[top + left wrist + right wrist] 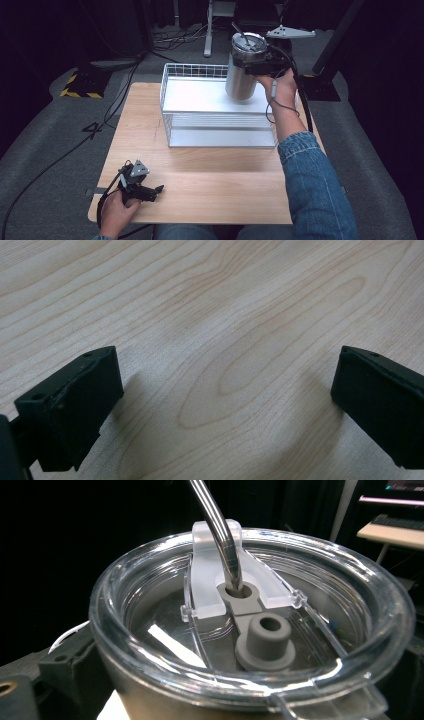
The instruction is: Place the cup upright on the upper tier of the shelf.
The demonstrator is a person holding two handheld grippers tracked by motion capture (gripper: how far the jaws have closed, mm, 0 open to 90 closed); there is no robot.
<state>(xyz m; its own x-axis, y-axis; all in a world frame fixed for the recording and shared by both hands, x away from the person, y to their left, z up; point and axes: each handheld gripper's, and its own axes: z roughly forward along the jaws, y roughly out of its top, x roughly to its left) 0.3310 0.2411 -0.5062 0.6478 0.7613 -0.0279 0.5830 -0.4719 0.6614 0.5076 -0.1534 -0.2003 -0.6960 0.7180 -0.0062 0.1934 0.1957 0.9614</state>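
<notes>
Left gripper (pixel 159 190): black, held low at the near left corner of the light wooden table (pixel 210 190), pointing right, just above the boards. Grey three-cornered plate on top, black cable trailing off the near edge. Jaws wide apart in the left gripper view, bare wood grain between them (pixel 225 385), nothing held.

Middle of the table: white wire basket (pixel 220 137) with a grid wall at the back and a flat white shelf (pixel 200 95) across its top. Placed toward the far side, well apart from the left gripper.

Further right: tall stainless steel tumbler (pixel 242 72) with a clear plastic lid (pixel 250 610) and a bent metal straw (pixel 220 535), tilted a little, top leaning right. Bottom over the right part of the white shelf; cannot tell whether touching or just above.

Right gripper (pixel 256 61): black, clamped around the tumbler's upper part just below the lid, jaws closed on it from the right. Right hand (pixel 280 87) behind it, denim sleeve reaching in from the bottom right. In the right gripper view, lid rim close up, straw passing through a grey round plug, a second grey plug beside it, frosted slider around the straw hole.

Beyond the table: grey carpet, black cables, a yellow-and-black striped base (pixel 80 90) at far left.
</notes>
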